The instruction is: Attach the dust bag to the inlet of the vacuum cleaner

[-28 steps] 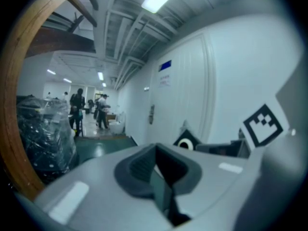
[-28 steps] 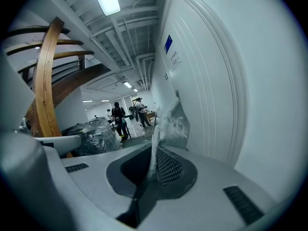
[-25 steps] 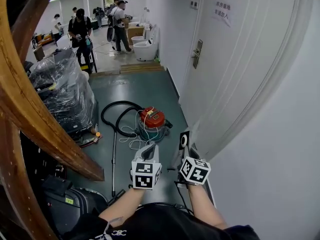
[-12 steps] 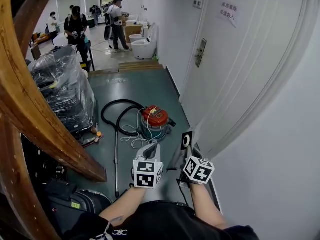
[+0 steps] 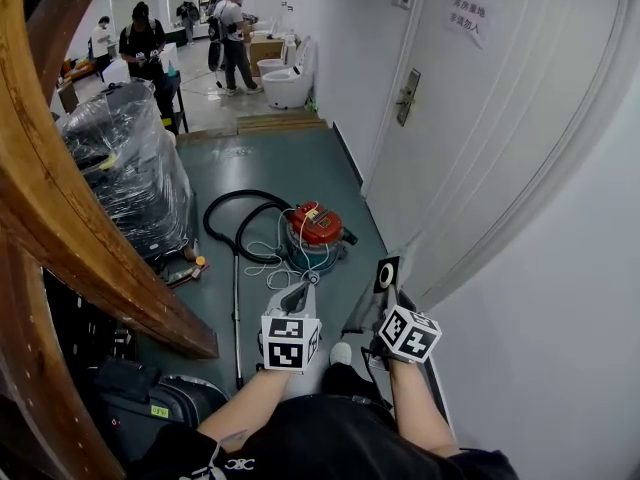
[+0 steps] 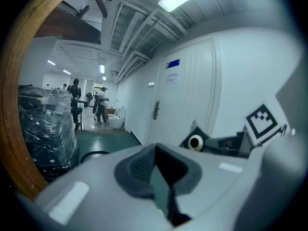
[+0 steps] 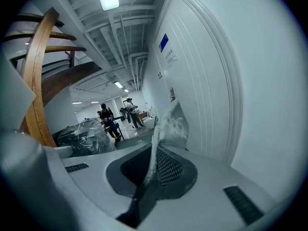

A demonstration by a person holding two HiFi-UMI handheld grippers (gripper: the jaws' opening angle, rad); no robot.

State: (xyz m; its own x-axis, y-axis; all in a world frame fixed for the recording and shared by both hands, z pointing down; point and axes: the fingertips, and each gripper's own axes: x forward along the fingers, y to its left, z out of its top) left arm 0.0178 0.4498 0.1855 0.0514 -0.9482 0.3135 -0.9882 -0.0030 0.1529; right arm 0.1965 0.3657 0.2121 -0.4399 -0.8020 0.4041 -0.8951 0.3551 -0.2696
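We hold the right gripper (image 5: 388, 306) with its fingers closed on the dust bag (image 7: 168, 125). A pale, fuzzy sheet of the bag stands pinched between the two pads and rises past their tips. Just above those tips, in the head view, sits the bag's black collar (image 5: 387, 274) with its round hole (the hole looks pale from the left gripper view too).

The left gripper (image 5: 303, 290) is beside it, apart from the bag, with its fingers pressed together on nothing.

The red vacuum cleaner (image 5: 318, 226) stands on the green floor (image 5: 270, 163) ahead of both sets of fingers and clear of them, nearer the left tips than the right. Its black hose (image 5: 222, 218) loops away to the left of the left fingers. We cannot make out the inlet from here. A white door (image 5: 480, 118) runs along to the right of the right fingers.
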